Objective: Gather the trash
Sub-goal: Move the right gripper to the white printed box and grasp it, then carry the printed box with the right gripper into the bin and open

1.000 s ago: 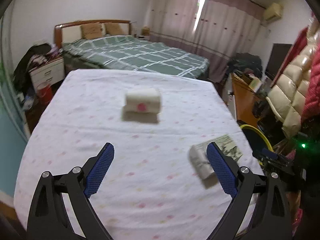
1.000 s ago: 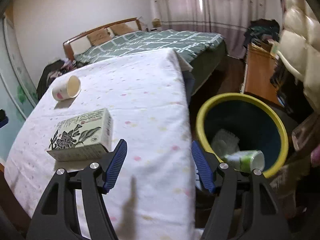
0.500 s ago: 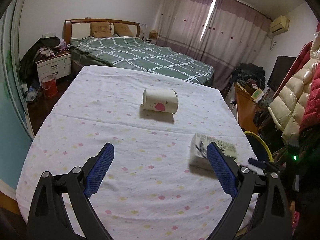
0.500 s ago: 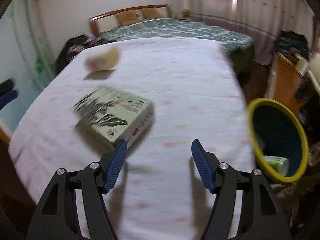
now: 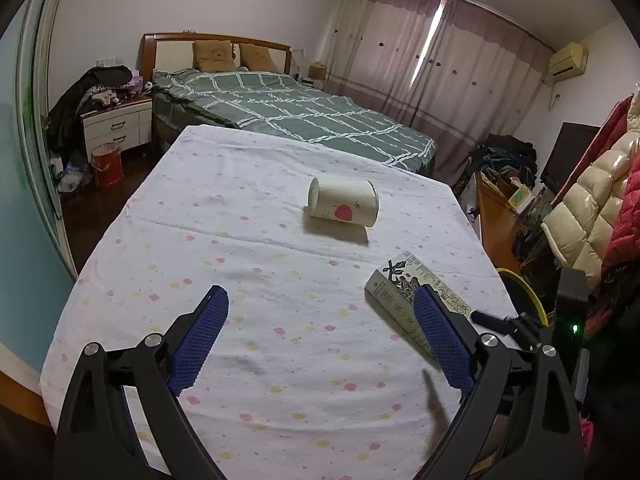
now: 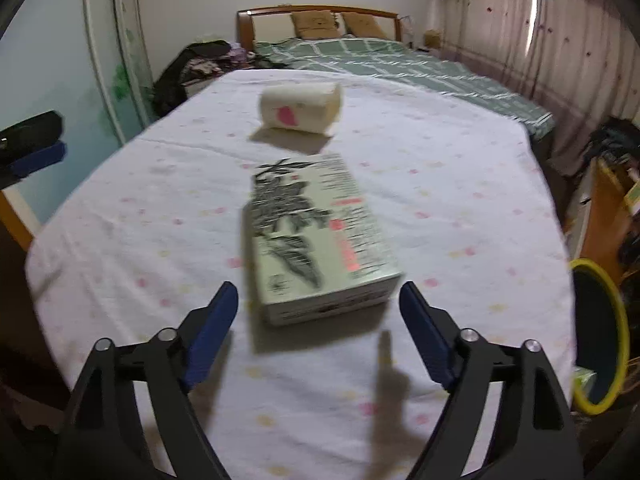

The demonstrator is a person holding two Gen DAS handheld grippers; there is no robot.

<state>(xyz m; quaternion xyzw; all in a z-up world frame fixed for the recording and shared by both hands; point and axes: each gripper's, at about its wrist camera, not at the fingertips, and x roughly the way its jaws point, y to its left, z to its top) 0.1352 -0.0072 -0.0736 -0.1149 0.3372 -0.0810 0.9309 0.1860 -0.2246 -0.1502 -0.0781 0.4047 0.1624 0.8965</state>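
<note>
left on desk point(image 6: 460, 152): white paper cup with pink heart point(image 5: 343, 202), pale green printed carton point(image 6: 320, 236). my right jaws just widened, empty; left apart, empty. yellow-rimmed bin point(image 6: 616, 320) holds some trash.

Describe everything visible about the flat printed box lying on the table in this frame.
The flat rectangular cardboard box, pale green-white, carries a dark leafy plant print, blocks of small text and red marks on top; its near end face is printed too. It looks closed and intact, though the right wrist view is blurred. It lies flat on the white dotted tablecloth, nearer than the tipped white paper cup, which it does not touch. The open right gripper faces its near end without contact.
</note>
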